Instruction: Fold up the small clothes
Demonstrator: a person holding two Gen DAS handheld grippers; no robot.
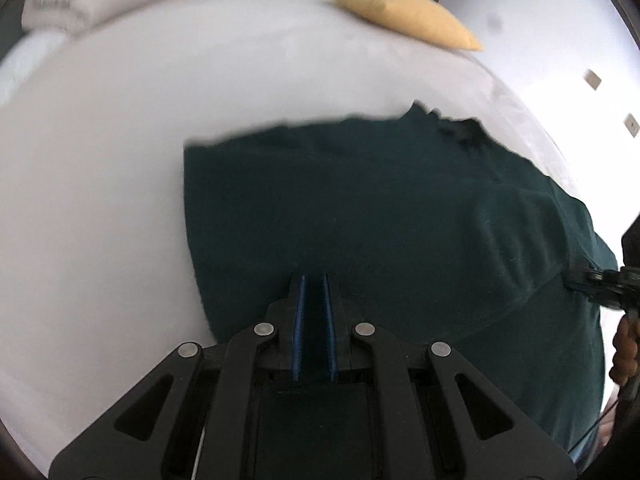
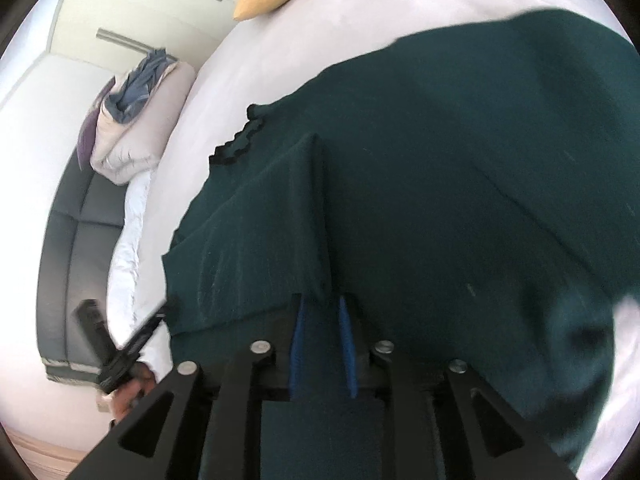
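A dark green garment (image 1: 360,208), apparently a small knit top with a scalloped black trim (image 2: 236,144) at one edge, is spread on a white bed (image 1: 120,160); in the left wrist view it fills the centre and right of the frame, and in the right wrist view nearly the whole right side. A yellow pillow (image 1: 400,8) lies at the top of the frame, well apart from the garment, and a bundle of pale bedding (image 2: 132,120) is seen at the upper left of the right wrist view.

The left gripper (image 1: 314,280) is seen with its jaws narrowly parted, green cloth lying between the blue pads (image 1: 298,328); the hem appears to be pinched, though a firm clamp cannot be confirmed. The right gripper (image 2: 324,300) has a raised ridge of the fabric drawn up into its jaws, which are closed to a narrow gap on that fold.

The cloth is judged to be light, soft and limp, with no stiffness of its own: it will sag between two held points and drape wherever it is released. Slipping is judged unlikely on the ribbed pads, but a single layer may be lost from a thick fold. Hold is best taken at hem corners or at the shoulder seam, both layers together, so that the fold line is kept straight
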